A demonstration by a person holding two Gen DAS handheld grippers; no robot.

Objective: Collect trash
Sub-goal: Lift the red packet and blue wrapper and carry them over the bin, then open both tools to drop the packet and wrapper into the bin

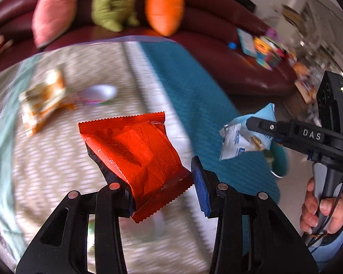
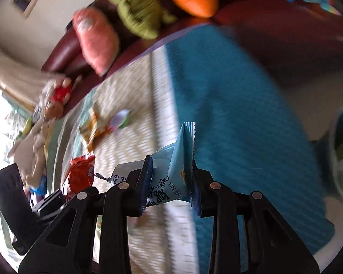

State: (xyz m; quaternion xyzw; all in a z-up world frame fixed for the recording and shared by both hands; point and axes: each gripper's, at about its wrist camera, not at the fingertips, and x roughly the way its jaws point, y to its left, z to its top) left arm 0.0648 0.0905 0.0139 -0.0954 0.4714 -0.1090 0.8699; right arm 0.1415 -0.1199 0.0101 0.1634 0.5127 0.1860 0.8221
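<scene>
My left gripper (image 1: 163, 188) is shut on a red snack wrapper (image 1: 137, 150), which hangs above the patterned blanket (image 1: 57, 159). To its right, the right gripper (image 1: 251, 123) carries a pale blue and white snack packet (image 1: 242, 139). In the right wrist view my right gripper (image 2: 171, 178) is shut on that blue packet (image 2: 178, 159), and the red wrapper (image 2: 80, 173) shows at the left. An orange and white wrapper (image 1: 43, 98) and a white piece of litter (image 1: 98, 92) lie on the blanket further back. A teal bin (image 2: 341, 157) stands on the floor at the right.
A dark red sofa (image 1: 217, 22) runs behind, with a pink cushion (image 1: 54, 6), a green plush (image 1: 114, 0) and an orange carrot plush (image 1: 164, 9). Colourful books (image 1: 263, 45) lie on its right end. A teal blanket (image 1: 194, 86) covers the right side. A hand (image 1: 320, 212) grips the right tool.
</scene>
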